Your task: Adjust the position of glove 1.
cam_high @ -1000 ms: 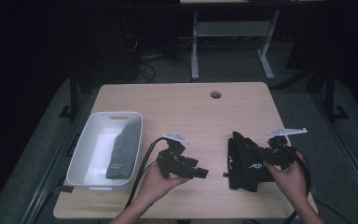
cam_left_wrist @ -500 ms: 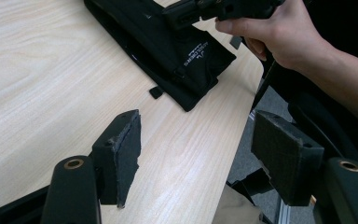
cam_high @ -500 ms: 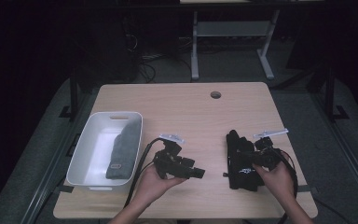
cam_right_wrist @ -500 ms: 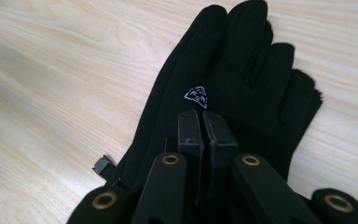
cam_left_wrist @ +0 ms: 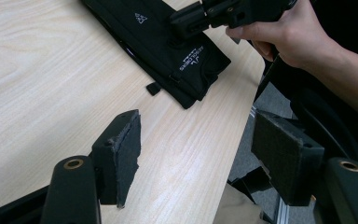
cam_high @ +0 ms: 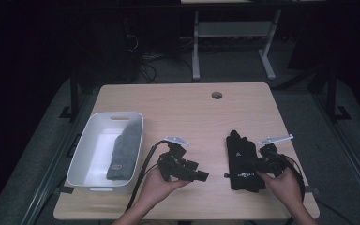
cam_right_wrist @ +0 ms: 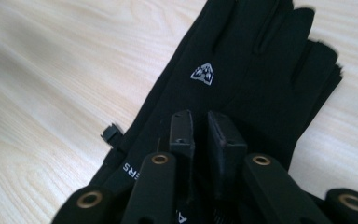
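Observation:
A black glove [cam_high: 242, 159] with a small white logo lies flat on the right part of the wooden table [cam_high: 183, 112]; it also shows in the left gripper view [cam_left_wrist: 168, 46] and the right gripper view [cam_right_wrist: 242, 60]. My right gripper [cam_high: 251, 168] [cam_right_wrist: 199, 119] rests over the glove's cuff end. Its jaws have just been opening and stand a narrow slit apart, with no fabric pinched between the pads. My left gripper [cam_high: 201, 176] [cam_left_wrist: 200, 126] is held low over the table left of the glove, jaws wide open with nothing between them. It faces the right gripper [cam_left_wrist: 191, 16].
A white plastic bin [cam_high: 82, 150] stands at the table's left with a grey folded cloth item [cam_high: 124, 152] inside. A round cable hole [cam_high: 217, 95] is near the far edge. The table's right edge [cam_left_wrist: 242, 121] runs close to the glove.
My right hand has sunk slightly toward the table and drifted left, with the glove now lying flatter. The left hand has stayed put.

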`<state>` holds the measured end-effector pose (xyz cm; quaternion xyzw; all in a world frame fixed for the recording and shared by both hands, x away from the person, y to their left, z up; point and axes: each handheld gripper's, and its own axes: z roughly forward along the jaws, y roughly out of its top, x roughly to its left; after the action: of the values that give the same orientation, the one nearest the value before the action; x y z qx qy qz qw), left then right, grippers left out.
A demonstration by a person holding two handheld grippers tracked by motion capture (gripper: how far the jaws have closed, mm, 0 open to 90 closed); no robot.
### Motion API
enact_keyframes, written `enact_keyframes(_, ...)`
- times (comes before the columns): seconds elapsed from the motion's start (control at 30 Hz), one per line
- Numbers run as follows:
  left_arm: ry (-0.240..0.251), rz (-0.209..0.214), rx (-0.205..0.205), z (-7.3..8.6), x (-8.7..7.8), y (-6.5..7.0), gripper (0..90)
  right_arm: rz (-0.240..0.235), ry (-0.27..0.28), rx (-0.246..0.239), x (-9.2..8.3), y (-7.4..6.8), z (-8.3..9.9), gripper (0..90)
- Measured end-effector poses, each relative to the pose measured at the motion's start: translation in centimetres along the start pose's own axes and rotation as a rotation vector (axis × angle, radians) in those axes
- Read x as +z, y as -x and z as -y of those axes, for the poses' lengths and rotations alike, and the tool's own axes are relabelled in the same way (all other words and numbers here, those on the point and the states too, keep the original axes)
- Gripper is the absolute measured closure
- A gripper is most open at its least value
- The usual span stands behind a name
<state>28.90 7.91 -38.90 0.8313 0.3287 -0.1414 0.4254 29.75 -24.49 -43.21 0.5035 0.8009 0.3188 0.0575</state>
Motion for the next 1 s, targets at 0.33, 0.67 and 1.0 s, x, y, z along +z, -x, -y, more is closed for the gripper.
enact_keyframes(0.33, -0.014, 0.001, -0.007, 0.2, 0.7, -0.2, 32.9, -0.033, -0.011, -0.002, 0.7, -0.5, 0.3, 82.9)
enact_keyframes(0.67, -0.026, -0.005, -0.019, 0.5, 1.8, -0.6, 33.0, -0.082, -0.007, -0.021, 1.6, -1.7, -0.1, 81.1)
enact_keyframes(1.0, -0.058, -0.014, -0.026, 0.1, 4.4, -0.9, 33.3, -0.1, 0.034, 0.011, 1.4, -0.9, -0.8, 61.6)
